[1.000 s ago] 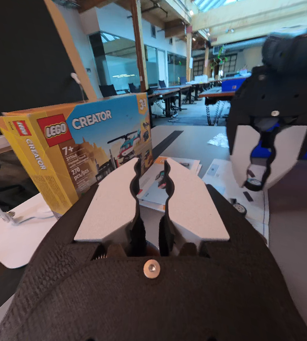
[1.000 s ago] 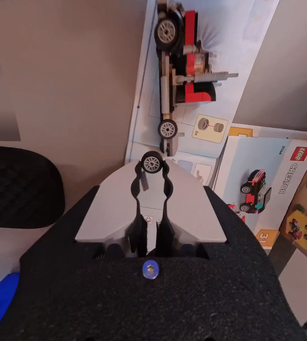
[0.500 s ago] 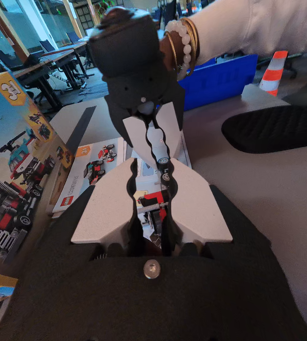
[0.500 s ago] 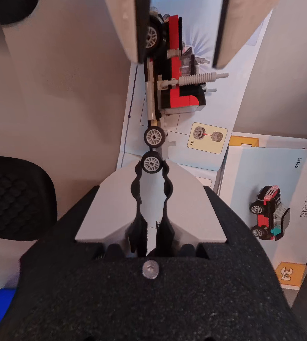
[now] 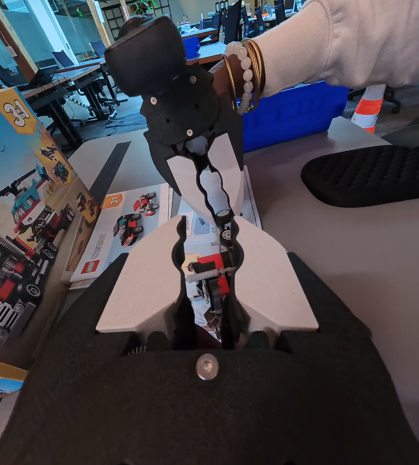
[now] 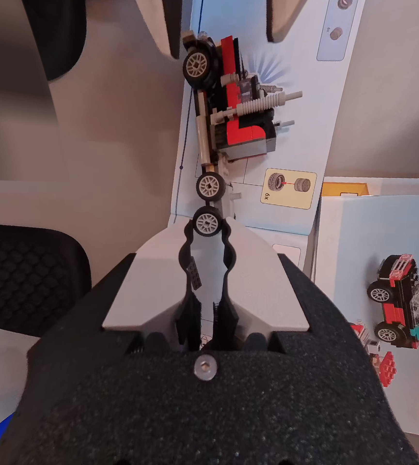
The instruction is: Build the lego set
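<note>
Presently the right gripper has its fingers closed narrow on a small loose wheel — black tyre, grey hub — pinched at the very tips. The wheel sits just beside the tail end of the truck model, which lies on its side on the open instruction booklet on the grey counter. Another wheel, already mounted, is next along the chassis, nearly touching the held one.

The left gripper stands over the cab end of the truck, fingers apart and straddling the red and black body; from the left wrist view I cannot tell whether they actually touch it.

Step in hand, as I judge it: seating the wheel on the rear axle pin. To do it well — hub hole lined square with the pin, wheel pushed straight along the axle, not at a slant, since the tip grip is slight and the wheel could twist out. The left fingers would do best to close on the body first and brace it, otherwise the model will likely slide on the glossy paper.

A second booklet lies to the right, the set's box stands at far left, and a black pad rests on the counter.
</note>
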Demonstrator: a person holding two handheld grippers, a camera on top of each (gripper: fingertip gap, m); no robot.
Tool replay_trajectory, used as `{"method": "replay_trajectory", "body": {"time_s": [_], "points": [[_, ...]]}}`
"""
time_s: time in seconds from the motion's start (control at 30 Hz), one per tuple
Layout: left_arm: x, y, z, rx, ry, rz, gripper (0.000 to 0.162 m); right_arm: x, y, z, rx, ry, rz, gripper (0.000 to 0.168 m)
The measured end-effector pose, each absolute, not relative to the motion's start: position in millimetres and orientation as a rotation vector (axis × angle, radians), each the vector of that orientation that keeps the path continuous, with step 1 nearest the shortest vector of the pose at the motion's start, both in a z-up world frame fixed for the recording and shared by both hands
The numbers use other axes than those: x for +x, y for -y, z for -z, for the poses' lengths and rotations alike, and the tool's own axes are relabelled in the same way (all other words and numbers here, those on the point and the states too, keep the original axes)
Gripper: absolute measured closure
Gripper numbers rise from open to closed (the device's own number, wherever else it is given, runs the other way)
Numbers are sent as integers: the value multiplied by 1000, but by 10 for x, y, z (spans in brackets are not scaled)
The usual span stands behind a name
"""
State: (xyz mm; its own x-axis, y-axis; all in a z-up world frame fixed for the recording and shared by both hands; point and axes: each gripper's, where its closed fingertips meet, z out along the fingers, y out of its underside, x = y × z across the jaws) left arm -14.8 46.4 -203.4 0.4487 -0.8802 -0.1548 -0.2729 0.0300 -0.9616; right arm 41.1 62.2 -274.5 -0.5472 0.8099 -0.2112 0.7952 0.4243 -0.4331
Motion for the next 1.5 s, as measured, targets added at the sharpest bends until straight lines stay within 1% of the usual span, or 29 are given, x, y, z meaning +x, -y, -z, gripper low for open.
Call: {"method": "replay_trajectory", "body": {"time_s": [0.97, 1.1, 1.33, 1.5], "points": [[-176, -458, 2020, -1508, -1047, 650, 129, 400, -674, 2804, -1464, 2645, -617, 146], [-167, -460, 2034, -1512, -1053, 650, 129, 397, -676, 2810, -1485, 2647, -526, 146], [-165, -464, 2063, -1524, -1058, 651, 129, 395, -693, 2818, -1528, 2650, -247, 147], [-141, -445, 2084, -1522, -1078, 658, 140, 391, -697, 2819, -1550, 2665, -122, 147]]}}
